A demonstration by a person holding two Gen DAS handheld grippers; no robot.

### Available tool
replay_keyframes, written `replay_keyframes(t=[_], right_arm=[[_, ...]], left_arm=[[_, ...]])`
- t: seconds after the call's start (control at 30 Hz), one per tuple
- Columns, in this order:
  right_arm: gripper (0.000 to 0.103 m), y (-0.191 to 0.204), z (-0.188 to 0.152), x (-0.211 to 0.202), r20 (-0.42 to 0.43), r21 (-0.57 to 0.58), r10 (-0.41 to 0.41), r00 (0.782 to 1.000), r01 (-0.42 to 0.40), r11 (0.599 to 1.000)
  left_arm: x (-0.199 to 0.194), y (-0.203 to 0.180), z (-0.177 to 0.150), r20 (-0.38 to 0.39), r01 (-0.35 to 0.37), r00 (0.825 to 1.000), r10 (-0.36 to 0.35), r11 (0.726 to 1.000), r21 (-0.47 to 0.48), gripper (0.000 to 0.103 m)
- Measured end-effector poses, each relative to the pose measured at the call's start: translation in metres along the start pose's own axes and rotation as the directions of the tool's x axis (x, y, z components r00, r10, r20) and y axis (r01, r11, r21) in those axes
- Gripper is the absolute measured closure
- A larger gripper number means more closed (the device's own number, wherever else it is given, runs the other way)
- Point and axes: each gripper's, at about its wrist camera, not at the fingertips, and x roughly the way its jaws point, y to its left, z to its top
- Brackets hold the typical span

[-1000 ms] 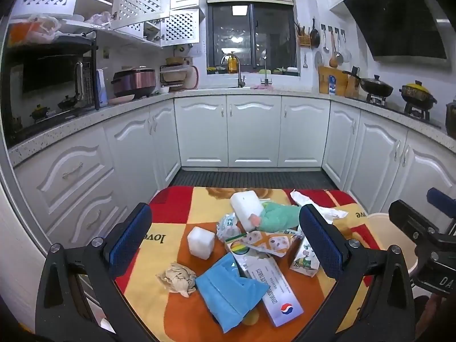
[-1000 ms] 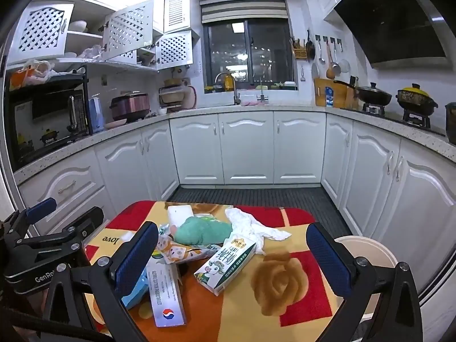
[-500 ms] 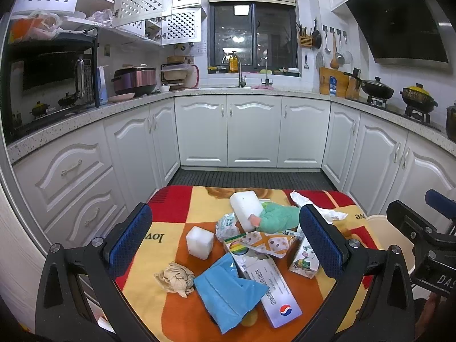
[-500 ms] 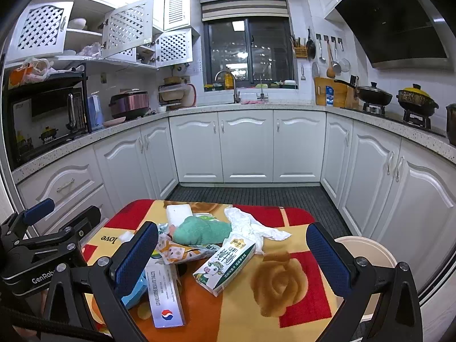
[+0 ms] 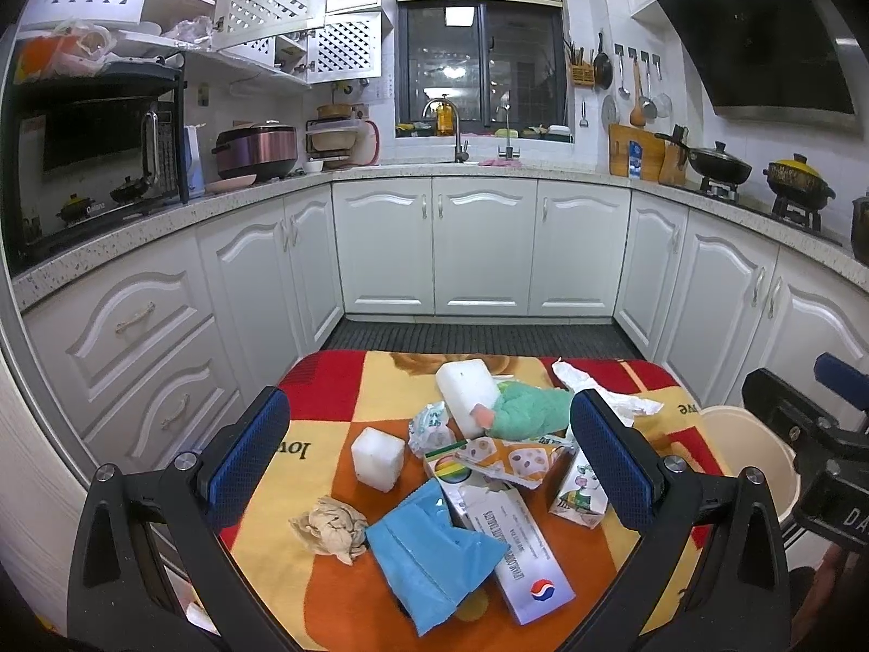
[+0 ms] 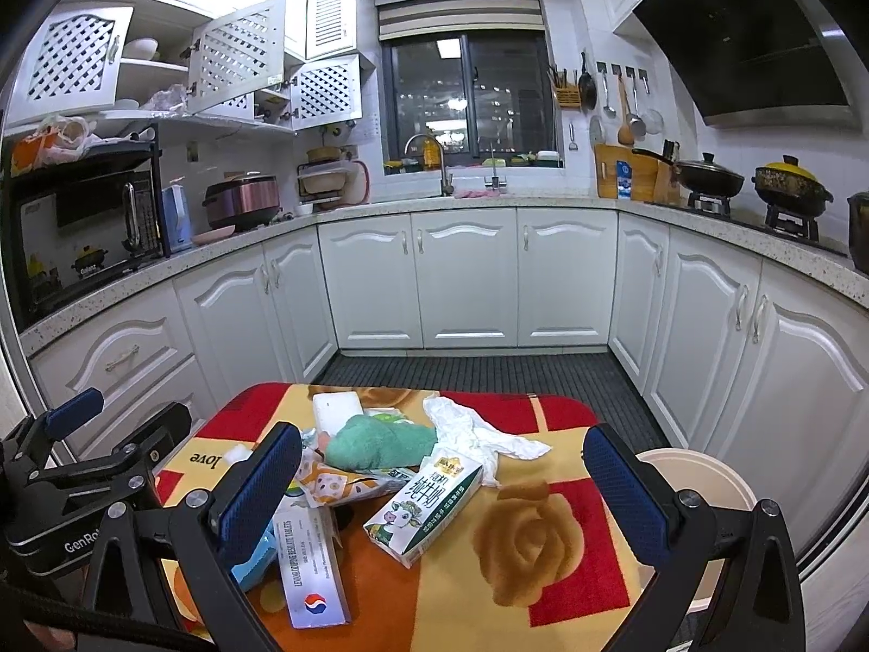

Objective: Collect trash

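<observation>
Trash lies piled on a small table with a red, yellow and orange cloth (image 5: 337, 380). I see a blue bag (image 5: 429, 549), a crumpled brown tissue (image 5: 331, 524), a white foam cube (image 5: 377, 456), a long white medicine box (image 5: 521, 549), a milk carton (image 6: 423, 502), a green cloth (image 6: 380, 443), a white foam block (image 5: 467, 394) and crumpled white paper (image 6: 478, 434). My left gripper (image 5: 429, 456) is open above the pile. My right gripper (image 6: 445, 489) is open above the milk carton. Both are empty.
A cream bin (image 6: 700, 483) stands on the floor right of the table; it also shows in the left wrist view (image 5: 749, 451). White kitchen cabinets (image 6: 467, 277) ring the room. A dark ribbed floor mat (image 6: 478, 375) lies beyond the table.
Both views have shifted only slightly. The trash has not moved and both grippers stay open.
</observation>
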Motion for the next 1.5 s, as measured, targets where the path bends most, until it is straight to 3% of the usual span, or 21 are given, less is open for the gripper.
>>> replay_keyframes(t=[1.5], right_arm=[[0.0,-0.0077,-0.0046,0.008,-0.028,0.003,-0.019,0.999,0.019,1.0]], left_arm=[[0.0024,0.0003,-0.0072,-0.016,0.002,1.0,-0.002,1.0,-0.002,0.0]])
